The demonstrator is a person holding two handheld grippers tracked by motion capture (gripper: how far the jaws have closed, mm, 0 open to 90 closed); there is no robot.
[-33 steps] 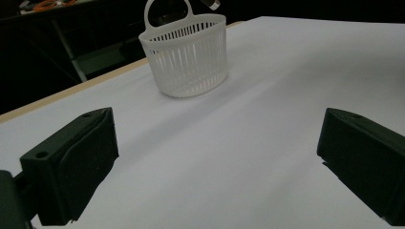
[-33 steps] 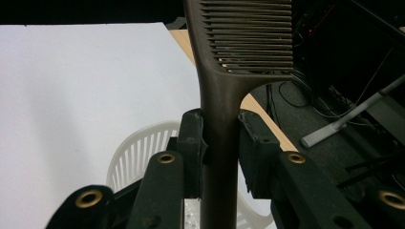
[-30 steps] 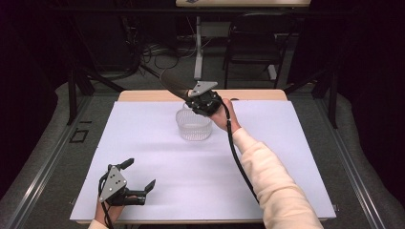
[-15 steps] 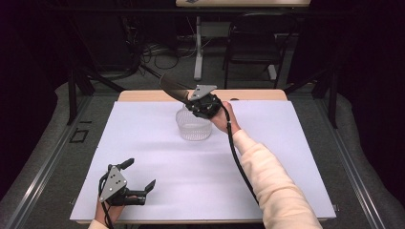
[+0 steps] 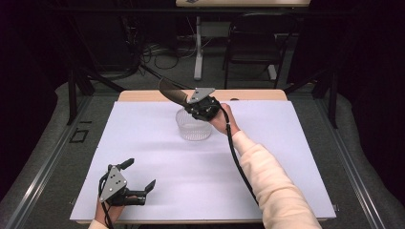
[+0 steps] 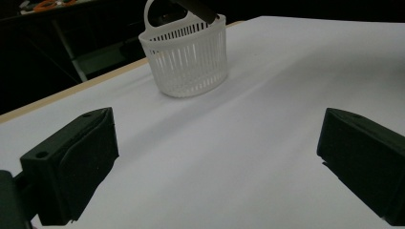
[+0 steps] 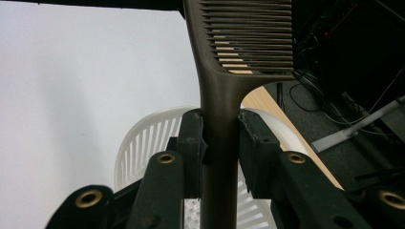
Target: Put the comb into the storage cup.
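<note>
Right gripper [image 5: 191, 102], upper centre of the high view, pinches a brown comb [image 7: 224, 114] by its handle, both jaws pressed on the shaft. The comb's toothed end juts toward the upper left of that view, above a white slotted basket [image 5: 193, 130] that stands on the white table sheet [image 5: 286, 157] near the far edge. In the right gripper view the handle runs down between the jaws with the basket's mouth directly below.

Left gripper [image 5: 138, 183], lower left of the high view, stands spread and holds nothing.

Risks, as judged:
- The grip sits low on a narrow, smooth handle; the long toothed end may pivot in the jaws.
- The basket looks light and is unheld; a push on its rim may tip or slide it.
- The comb is tilted; its end may catch the rim or the basket's loop handle.
</note>
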